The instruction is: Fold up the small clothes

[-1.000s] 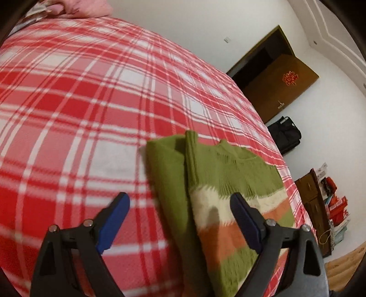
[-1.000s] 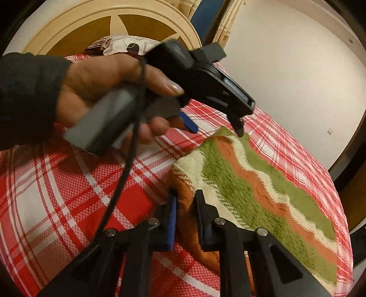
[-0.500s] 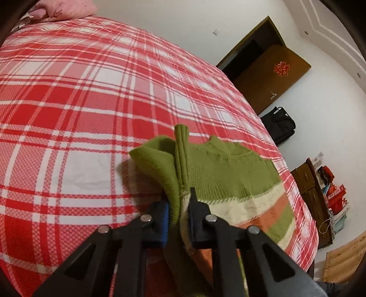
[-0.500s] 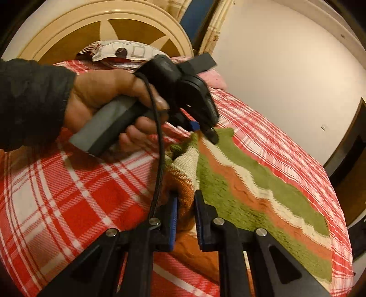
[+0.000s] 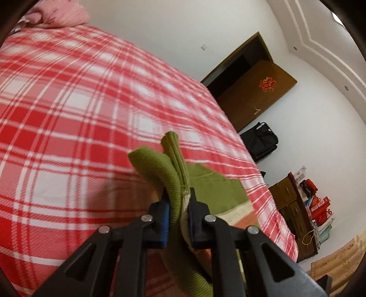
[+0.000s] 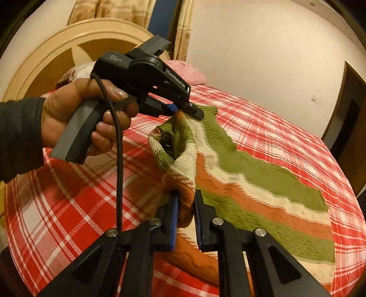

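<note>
A small knitted sweater (image 6: 263, 182) with green, cream and orange stripes lies on the red plaid bed (image 6: 68, 205). My right gripper (image 6: 184, 201) is shut on its near edge, at an orange and cream stripe. My left gripper (image 5: 178, 198) is shut on the green ribbed edge of the sweater (image 5: 169, 169) and lifts it off the bed (image 5: 68, 114). In the right wrist view the left gripper (image 6: 180, 110) is held by a hand and pinches the far end of the same edge, which is raised between the two grippers.
A pink pillow (image 5: 57, 13) and a round headboard (image 6: 68, 45) are at the head of the bed. A brown door (image 5: 258, 91), a black bag (image 5: 260, 141) and a cluttered wooden cabinet (image 5: 297, 201) stand beyond the bed's far side.
My left gripper was open above the sweater's sleeve, then shut on it and lifted it. My right gripper stayed shut on the sweater and rose with it.
</note>
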{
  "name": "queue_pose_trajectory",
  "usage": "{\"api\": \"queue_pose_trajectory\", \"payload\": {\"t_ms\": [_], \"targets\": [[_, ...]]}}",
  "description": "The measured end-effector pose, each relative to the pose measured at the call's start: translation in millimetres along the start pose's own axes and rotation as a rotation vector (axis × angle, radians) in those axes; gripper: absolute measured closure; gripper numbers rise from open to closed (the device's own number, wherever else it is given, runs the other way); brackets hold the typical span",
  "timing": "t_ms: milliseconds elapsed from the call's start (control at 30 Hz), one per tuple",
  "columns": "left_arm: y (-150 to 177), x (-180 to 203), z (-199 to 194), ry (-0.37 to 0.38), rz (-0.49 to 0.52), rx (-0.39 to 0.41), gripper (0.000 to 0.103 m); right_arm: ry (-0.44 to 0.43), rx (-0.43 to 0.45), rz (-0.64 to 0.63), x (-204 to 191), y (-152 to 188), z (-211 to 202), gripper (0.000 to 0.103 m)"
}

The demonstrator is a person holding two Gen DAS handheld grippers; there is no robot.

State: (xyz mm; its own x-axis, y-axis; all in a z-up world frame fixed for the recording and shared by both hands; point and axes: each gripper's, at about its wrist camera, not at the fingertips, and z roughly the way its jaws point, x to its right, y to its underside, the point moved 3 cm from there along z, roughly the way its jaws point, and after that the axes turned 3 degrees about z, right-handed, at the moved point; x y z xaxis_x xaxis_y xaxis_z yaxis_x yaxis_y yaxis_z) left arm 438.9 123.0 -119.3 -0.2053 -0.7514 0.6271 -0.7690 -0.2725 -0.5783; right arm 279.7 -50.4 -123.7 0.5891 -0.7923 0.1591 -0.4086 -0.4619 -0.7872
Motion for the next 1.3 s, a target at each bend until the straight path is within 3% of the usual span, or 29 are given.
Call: {"api": "queue_pose_trajectory", "payload": {"t_ms": [500,933,1300], "targets": [[-6,63,51,0.044,0.047,-0.029,0.090,-0.053,-0.050,0.321,99,29,-9,0.097],[-9,137,83,0.092,0.134,-0.055,0.090,-0.027,0.017,0.431,141,39,-62,0.098],[5,195,137,0.142,0.206,-0.123,0.090,0.015,0.008,0.532,188,70,-96,0.098]]}}
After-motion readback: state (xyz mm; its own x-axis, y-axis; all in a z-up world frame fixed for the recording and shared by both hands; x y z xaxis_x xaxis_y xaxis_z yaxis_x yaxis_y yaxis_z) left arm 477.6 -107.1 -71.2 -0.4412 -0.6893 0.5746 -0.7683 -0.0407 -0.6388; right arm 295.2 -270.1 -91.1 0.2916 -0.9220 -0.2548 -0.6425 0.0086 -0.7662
